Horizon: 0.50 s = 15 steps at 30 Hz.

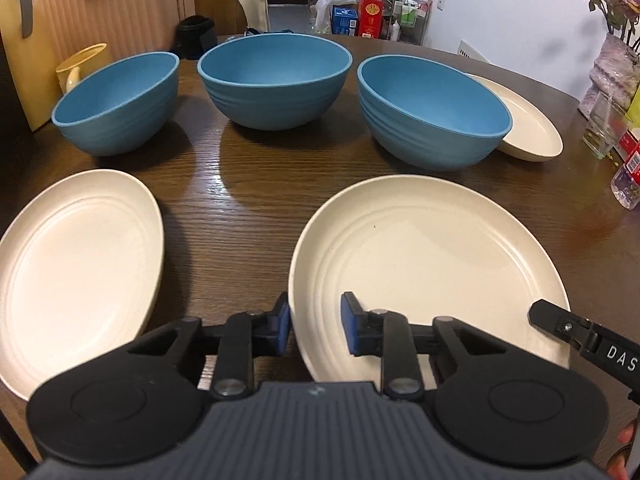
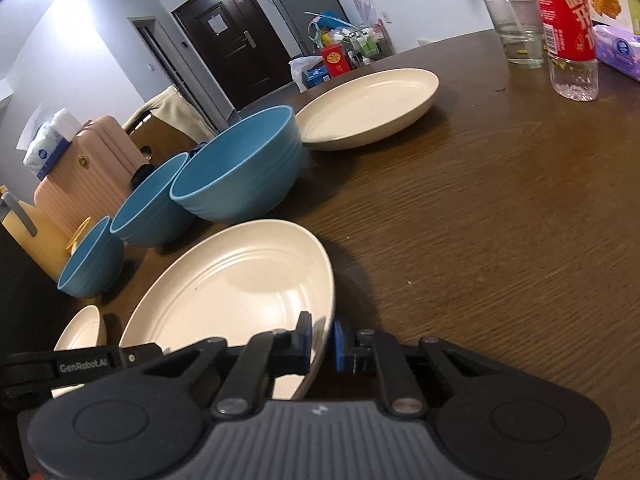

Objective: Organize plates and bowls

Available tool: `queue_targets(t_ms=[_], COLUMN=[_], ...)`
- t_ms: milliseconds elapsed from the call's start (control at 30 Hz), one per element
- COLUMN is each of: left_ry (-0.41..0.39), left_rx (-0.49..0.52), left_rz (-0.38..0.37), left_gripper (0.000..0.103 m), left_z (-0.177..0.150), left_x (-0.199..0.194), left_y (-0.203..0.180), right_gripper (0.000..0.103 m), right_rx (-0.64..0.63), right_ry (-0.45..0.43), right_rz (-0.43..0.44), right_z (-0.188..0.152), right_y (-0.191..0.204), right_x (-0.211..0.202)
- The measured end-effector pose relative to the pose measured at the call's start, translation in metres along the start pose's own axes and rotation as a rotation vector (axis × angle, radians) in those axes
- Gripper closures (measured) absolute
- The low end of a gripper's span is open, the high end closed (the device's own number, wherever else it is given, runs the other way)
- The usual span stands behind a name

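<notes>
Lettering "GenRobot.AI" marks left tool (image 2: 84,364); "DAS" marks right tool (image 1: 580,332).

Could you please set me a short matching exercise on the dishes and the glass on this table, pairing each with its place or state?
Things:
1. near plate
2. far plate
3. glass
4. middle bowl

Descriptions:
a. clear, beside the red-labelled bottle
b. blue, in the middle of a row of three
c. cream, its rim pinched by the right gripper
d. cream, partly hidden behind the right-hand bowl

Pairs: 1-c, 2-d, 3-a, 4-b
</notes>
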<state>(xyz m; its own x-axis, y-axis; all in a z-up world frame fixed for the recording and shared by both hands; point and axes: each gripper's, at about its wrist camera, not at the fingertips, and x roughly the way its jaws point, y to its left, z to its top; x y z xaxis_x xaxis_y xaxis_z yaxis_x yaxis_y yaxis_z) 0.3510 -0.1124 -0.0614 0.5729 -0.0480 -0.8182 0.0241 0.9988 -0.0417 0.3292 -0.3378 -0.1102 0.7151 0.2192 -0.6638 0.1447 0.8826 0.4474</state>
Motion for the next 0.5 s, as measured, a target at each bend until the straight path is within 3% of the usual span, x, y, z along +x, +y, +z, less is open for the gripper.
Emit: queue_targets(t_ms=[500], left_ry=[-0.013], left_rx=[-0.043], left_rz=[-0.005], left_gripper=[0.08], left_z=[-0.01], left_x=[-0.031], left_y=[0.014], right_gripper=[0.092], right_rx=[-0.016], right_ry=[-0.007], right_rz=[0.013], right_z=[-0.005], right_y=[0.016], right_x=[-0.025])
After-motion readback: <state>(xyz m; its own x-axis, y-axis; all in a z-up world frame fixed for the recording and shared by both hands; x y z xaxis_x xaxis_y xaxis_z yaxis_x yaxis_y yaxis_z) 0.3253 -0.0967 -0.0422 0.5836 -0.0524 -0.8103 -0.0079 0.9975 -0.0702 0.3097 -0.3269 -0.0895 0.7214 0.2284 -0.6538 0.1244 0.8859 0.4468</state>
